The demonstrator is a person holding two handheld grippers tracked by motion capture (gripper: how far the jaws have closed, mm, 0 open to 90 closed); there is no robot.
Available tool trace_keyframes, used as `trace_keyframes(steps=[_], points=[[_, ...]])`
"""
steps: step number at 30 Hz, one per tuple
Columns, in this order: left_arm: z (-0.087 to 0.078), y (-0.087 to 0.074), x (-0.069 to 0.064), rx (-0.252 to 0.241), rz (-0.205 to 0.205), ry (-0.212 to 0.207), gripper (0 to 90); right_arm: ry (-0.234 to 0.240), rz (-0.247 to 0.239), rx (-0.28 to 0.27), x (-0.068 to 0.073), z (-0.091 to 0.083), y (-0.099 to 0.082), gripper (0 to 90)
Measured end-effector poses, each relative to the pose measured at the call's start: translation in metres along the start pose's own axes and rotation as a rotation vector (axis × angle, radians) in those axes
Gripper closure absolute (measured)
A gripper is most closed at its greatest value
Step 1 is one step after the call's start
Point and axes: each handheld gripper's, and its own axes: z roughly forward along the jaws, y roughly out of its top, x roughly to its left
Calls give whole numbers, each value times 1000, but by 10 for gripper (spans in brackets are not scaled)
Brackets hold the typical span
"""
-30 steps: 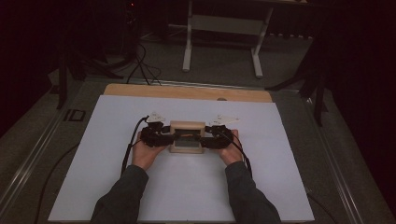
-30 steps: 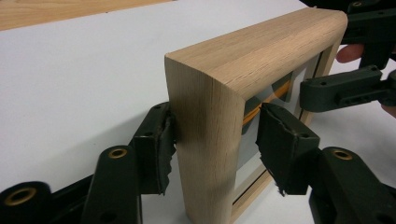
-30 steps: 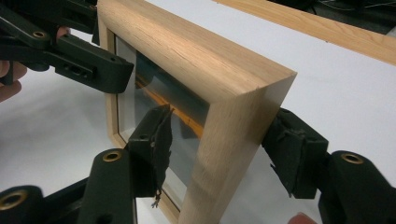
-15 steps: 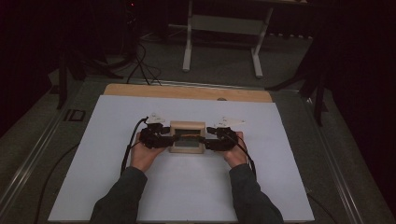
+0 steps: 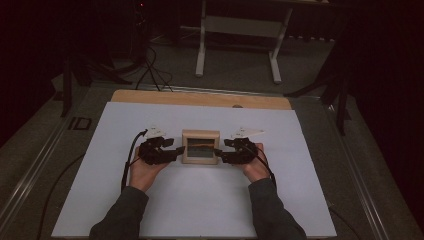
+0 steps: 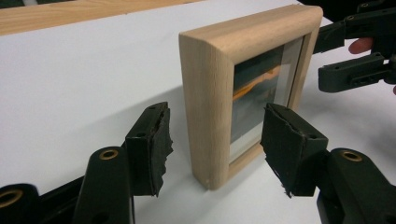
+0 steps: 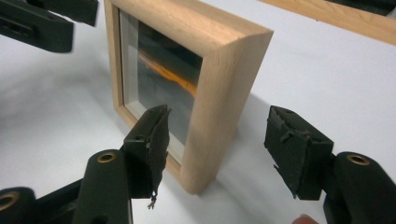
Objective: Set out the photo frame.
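My surface (image 5: 150, 210) is a wide white sheet with a strip of bare wood (image 5: 200, 98) along its far edge; beyond that the floor is dark, and a pale metal stand (image 5: 237, 30) rises on it; the small wooden picture frame (image 5: 200, 146) stands upright near the middle of the sheet, its glass front turned toward me, an orange streak across the dark picture inside. My forearms come in from the near edge in dark sleeves, one at each side of the frame. My left claw (image 6: 212, 140) is just beside the frame's left edge; its jaws have just been opening and now stand apart, the frame's near corner between them, the pads (image 6: 156, 144) clear of the wood. My right claw (image 7: 219, 149) mirrors it at the frame's right edge; jaws apart, the corner of the frame between them, neither pad pressing on it.
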Motion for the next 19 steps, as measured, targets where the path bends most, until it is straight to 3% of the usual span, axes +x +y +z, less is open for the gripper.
trace_keyframes(steps=[10,19], points=[[-19,-9,-2,8,29,29,418,0,-13,29,4,-15,-6,383],[-30,-32,5,73,47,96,410,-12,-13,49,4,-29,-22,367]])
